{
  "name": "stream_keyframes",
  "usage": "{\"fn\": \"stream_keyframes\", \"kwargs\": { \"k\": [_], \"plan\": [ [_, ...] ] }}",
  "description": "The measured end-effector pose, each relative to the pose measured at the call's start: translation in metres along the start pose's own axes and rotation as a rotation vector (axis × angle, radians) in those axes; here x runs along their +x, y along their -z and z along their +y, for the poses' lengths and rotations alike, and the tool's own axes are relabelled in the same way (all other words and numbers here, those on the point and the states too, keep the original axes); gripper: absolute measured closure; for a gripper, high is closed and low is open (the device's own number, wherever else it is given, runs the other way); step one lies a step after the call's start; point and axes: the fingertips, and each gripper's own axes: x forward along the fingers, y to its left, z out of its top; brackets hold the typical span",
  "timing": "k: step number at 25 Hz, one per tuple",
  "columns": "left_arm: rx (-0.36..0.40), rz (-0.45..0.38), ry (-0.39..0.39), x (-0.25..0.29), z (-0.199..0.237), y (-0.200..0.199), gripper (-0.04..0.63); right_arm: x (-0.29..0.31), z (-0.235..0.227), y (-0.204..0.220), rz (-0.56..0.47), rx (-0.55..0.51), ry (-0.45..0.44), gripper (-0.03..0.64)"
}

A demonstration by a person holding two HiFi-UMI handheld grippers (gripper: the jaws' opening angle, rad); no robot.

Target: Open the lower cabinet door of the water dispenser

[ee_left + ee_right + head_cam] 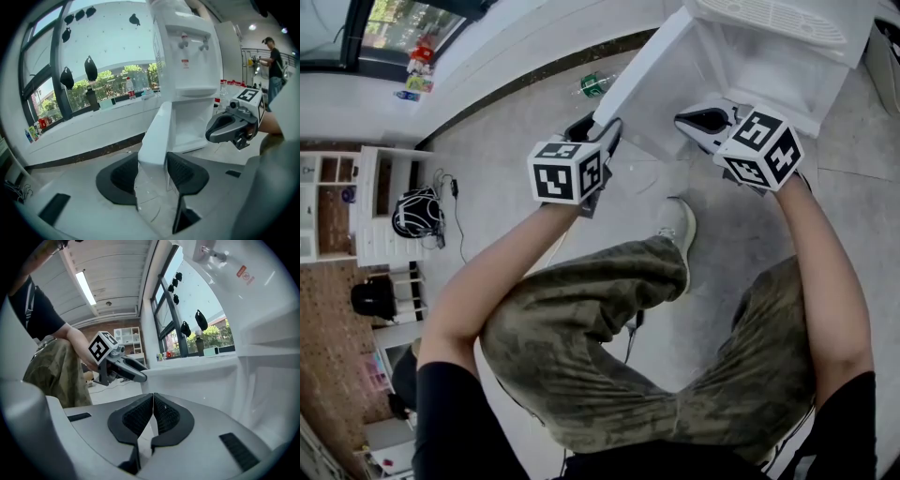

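The white water dispenser (185, 51) stands ahead with its lower cabinet (199, 124) showing an open cavity. Its white lower door (642, 70) is swung out to the left. My left gripper (605, 141) grips the door's free edge (154, 136); the panel sits between both dark pads (183, 173) and touches them. My right gripper (698, 120) hovers in front of the open cavity, jaws pressed together with nothing between them (153, 416). In the right gripper view the left gripper (124, 369) is seen against the door (187, 380).
A green bottle (592, 85) lies on the floor by the wall left of the door. My shoe (677, 225) and knees are right below the grippers. A window ledge with bottles (130, 88) runs behind. A person (274, 56) stands far right.
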Motion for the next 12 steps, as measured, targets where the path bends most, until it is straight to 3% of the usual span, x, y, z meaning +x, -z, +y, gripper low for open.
{"fn": "stream_keyframes", "kwargs": {
  "k": [4, 12],
  "plan": [
    [0.001, 0.004, -0.014, 0.004, 0.009, -0.001, 0.405, 0.002, -0.012, 0.013, 0.088, 0.005, 0.076, 0.615],
    [-0.002, 0.026, -0.038, 0.013, 0.027, -0.005, 0.402, 0.018, -0.016, 0.021, 0.101, 0.02, 0.082, 0.615]
  ]
}}
